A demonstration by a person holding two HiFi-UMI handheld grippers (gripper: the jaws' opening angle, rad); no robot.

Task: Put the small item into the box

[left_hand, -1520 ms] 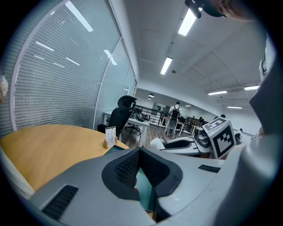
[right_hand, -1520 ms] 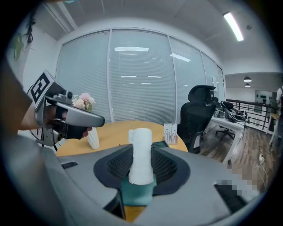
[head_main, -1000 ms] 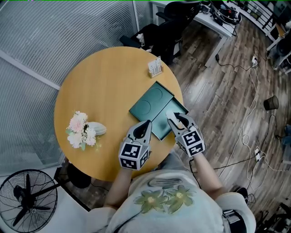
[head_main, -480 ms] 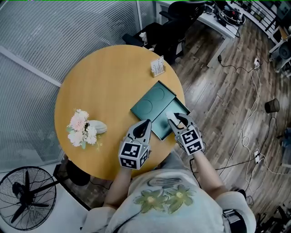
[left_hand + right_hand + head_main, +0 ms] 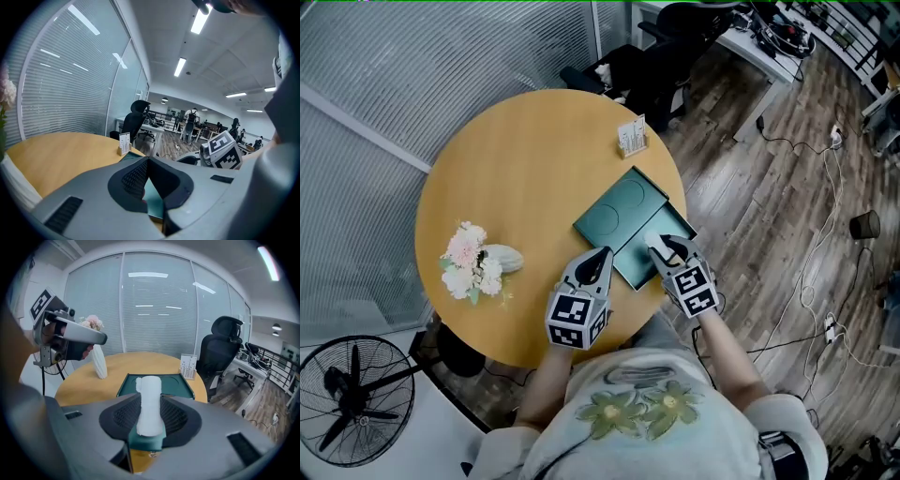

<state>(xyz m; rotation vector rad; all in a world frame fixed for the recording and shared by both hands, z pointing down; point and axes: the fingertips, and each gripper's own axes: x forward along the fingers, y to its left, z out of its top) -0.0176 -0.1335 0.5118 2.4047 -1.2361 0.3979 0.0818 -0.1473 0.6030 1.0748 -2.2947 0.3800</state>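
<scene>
While you hold the roll (image 5: 150,404) over the box (image 5: 623,208): you are on the placing step, with the item gripped and not yet set down.
Table (image 5: 516,159): round and wooden, with flowers (image 5: 469,262) at its left edge and a card stand (image 5: 631,138) at its far edge, both well apart from your work.
Box: dark green and shallow, lying at the table's near right edge. One half is flat with two ring marks; the other is an open tray (image 5: 670,225), the half nearer your right gripper (image 5: 666,251).
Left gripper (image 5: 598,258): jaws together with nothing in them, tip just beside the box's near left corner. You cannot tell from these views whether it touches.
Right gripper: jaws partway apart and pressing on the roll from both sides, tip over the tray's near end.
Roll: white, soft-looking, a stubby cylinder with a slightly ragged far end. It lies lengthwise along the jaws and pokes out past the pads toward the box.
Next move: you probably need to lower it inside the tray's walls, clear of the rim, then ease the jaws apart. Being soft, it should settle rather than roll away.
</scene>
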